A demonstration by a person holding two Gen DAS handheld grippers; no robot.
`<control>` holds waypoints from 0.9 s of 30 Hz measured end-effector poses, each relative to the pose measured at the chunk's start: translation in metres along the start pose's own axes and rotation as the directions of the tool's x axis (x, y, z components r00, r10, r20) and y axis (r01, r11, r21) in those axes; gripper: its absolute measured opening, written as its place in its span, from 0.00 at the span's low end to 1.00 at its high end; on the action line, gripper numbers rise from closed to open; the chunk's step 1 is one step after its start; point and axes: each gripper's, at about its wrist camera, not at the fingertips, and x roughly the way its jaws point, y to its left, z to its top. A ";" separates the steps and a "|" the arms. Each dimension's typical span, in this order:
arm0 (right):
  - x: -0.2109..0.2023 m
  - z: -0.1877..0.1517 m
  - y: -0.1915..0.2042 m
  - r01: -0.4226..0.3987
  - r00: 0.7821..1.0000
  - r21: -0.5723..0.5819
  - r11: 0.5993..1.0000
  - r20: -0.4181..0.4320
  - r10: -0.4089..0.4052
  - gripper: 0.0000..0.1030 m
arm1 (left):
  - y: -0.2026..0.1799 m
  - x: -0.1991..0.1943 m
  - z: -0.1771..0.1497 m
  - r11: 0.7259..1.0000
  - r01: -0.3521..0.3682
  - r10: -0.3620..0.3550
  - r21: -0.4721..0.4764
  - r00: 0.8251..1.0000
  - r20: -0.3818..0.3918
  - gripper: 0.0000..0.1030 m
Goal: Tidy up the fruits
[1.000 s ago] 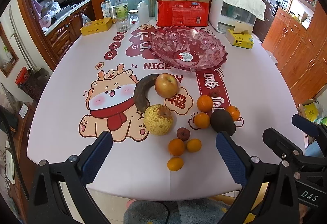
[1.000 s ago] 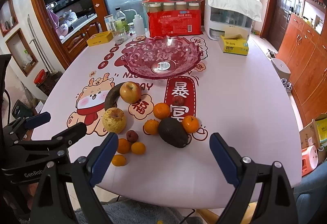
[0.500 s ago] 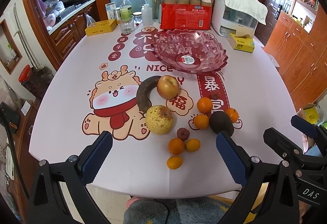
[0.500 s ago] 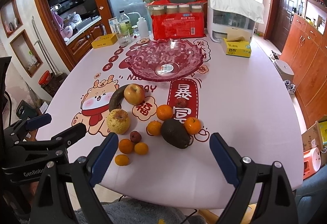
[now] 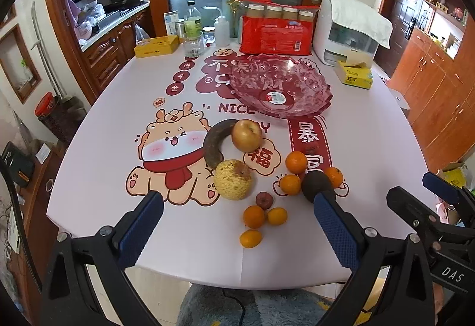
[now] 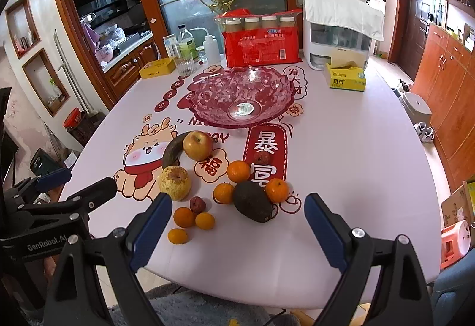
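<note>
An empty pink glass bowl point(image 5: 280, 88) point(image 6: 242, 97) stands mid-table. In front of it lie loose fruits: a red apple point(image 5: 246, 135) point(image 6: 197, 145), a dark curved banana point(image 5: 213, 144) point(image 6: 172, 152), a yellow pear point(image 5: 233, 183) point(image 6: 174, 182), a dark avocado point(image 5: 316, 184) point(image 6: 252, 201), several small oranges point(image 5: 296, 162) point(image 6: 238, 171) and two small reddish fruits point(image 5: 264, 199) point(image 6: 197, 204). My left gripper point(image 5: 237, 225) is open and empty above the table's near edge. My right gripper point(image 6: 237, 222) is open and empty, also short of the fruits.
At the back of the table point(image 5: 104, 132) stand a red drink pack point(image 5: 276, 31), a white appliance point(image 5: 350, 28), a yellow tissue box point(image 5: 354, 75), a yellow tin point(image 5: 156, 46), bottles and a glass point(image 5: 193, 43). Wooden cabinets flank both sides.
Both grippers have shifted slightly toward the table and risen a little; the fruits and bowl appear a bit lower in view. Jaws stay open. No fruit moved.
</note>
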 end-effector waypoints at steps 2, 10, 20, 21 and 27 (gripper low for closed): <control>0.000 0.000 0.000 -0.002 1.000 -0.003 1.000 0.004 0.002 0.89 | 0.000 -0.002 0.000 1.000 -0.006 0.006 0.003 1.000 0.007 0.98; 0.003 0.005 0.003 -0.004 1.000 -0.009 1.000 0.002 0.004 0.89 | 0.001 0.002 0.004 0.999 -0.010 0.011 0.030 1.000 -0.011 0.98; 0.024 0.007 -0.003 0.033 0.999 0.025 0.999 0.005 -0.033 0.89 | 0.015 0.055 0.015 0.999 0.030 -0.028 0.019 0.994 -0.105 0.98; 0.028 0.007 -0.004 0.036 0.999 0.029 0.999 0.002 -0.036 0.89 | 0.016 0.062 0.015 0.999 0.026 -0.024 0.023 0.993 -0.112 0.98; 0.064 0.004 -0.015 0.066 0.996 0.066 0.996 -0.069 -0.062 0.89 | 0.029 0.109 0.018 1.000 0.007 -0.002 0.025 0.984 -0.176 0.98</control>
